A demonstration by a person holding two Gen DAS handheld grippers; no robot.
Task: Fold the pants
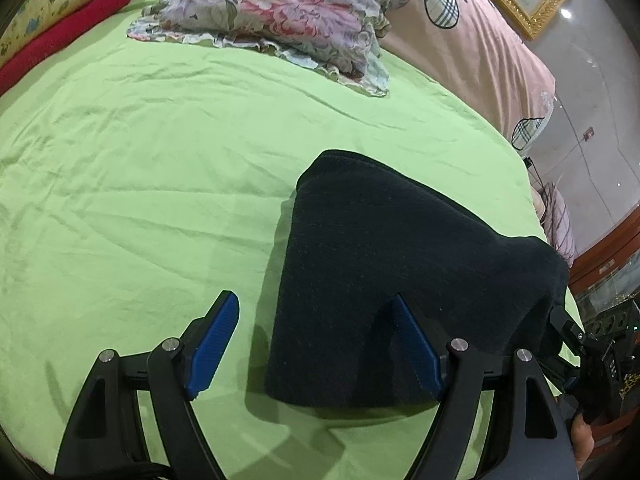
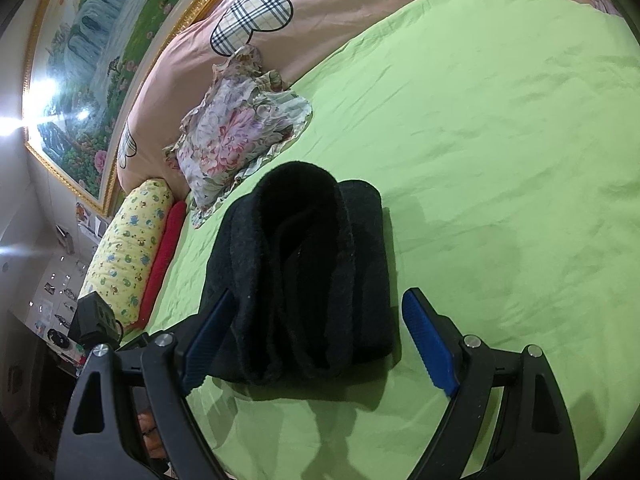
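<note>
The black pants (image 1: 400, 272) (image 2: 304, 280), of a thick fleecy fabric, are seen folded into a compact, layered bundle laid flat on the green bedsheet (image 1: 140, 180) (image 2: 500, 140), with the rounded folds stacked at one open end.

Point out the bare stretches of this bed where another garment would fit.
The green sheet is widest open between the folded black pants, the floral pillow and the red roll. More bare sheet lies beyond the pants on the other side in the right wrist view. It is crowded along the headboard edge, where the pillows and pink quilt bunch together.
</note>
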